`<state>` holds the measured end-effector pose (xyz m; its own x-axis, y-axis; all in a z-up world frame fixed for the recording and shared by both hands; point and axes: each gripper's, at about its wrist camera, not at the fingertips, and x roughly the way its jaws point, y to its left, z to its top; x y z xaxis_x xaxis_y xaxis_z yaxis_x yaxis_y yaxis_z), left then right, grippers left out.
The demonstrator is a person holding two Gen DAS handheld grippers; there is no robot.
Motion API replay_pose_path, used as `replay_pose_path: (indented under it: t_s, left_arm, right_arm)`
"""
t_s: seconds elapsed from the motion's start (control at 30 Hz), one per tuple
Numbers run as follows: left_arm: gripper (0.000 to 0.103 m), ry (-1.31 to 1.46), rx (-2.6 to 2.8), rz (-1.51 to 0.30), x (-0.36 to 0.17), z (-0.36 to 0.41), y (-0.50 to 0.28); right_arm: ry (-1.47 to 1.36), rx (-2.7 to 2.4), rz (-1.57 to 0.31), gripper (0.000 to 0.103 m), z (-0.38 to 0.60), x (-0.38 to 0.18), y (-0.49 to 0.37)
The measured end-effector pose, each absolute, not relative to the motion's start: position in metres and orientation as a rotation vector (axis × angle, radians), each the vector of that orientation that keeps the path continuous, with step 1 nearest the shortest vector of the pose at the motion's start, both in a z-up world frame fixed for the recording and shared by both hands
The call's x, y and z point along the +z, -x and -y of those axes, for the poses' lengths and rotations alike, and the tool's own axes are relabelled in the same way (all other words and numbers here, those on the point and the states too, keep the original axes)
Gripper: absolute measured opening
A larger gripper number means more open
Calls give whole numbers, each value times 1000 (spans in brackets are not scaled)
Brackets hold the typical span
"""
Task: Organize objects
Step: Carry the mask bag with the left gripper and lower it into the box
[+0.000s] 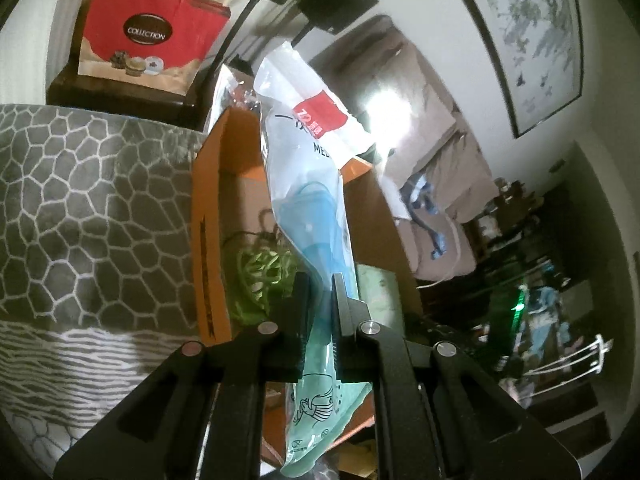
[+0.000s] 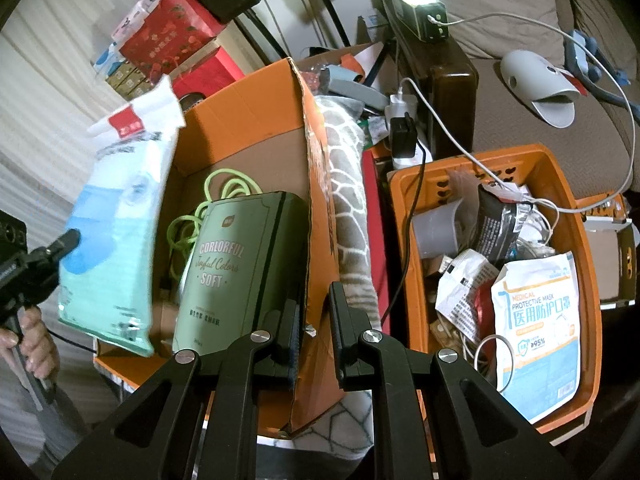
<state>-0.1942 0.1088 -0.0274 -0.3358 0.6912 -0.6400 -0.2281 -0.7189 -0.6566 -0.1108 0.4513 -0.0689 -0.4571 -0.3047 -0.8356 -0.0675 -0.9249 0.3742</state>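
Left gripper (image 1: 320, 300): your fingers pinch the mask pack (image 1: 308, 200) by its lower part, so it stands up and outward, clear of the box rim while you carry it.
Right gripper (image 2: 314, 320): your fingers clamp the near wall of the cardboard box (image 2: 248, 128), one pad inside and one outside. Judged, that steadies the box and keeps it open for the drop.
Mask pack, where: it hangs over the left edge of the cardboard box, not yet inside; your hand (image 2: 28, 340) on the grip handle shows below it.
Mask pack, writing: a red tag with "70", and black letters starting "MED"; the rest is blurred.
Box contents: a green tissue pack (image 2: 236, 264) reading "CORLORFUL Joyful Colors SOFT", leaning on the wall, and a coiled green cable (image 2: 224, 188) behind it.
Orange basket (image 2: 576, 216): it is just right of the box, with a blanket (image 2: 352, 208) between them. It holds loose packets; one reads "MEDICAL PROTECTIVE MASK" and "≥95%".
Far corner: a red bag (image 1: 148, 36) is marked "COLLECTION".
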Motion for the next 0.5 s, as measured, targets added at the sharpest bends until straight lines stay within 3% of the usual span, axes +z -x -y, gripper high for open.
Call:
replay_pose_path:
  t_s: [0.5]
  left_arm:
    - [10,1395,2151,585,-63,-138,183]
  right_arm:
    - [-1549,-2510,543,12,-449,-68,111]
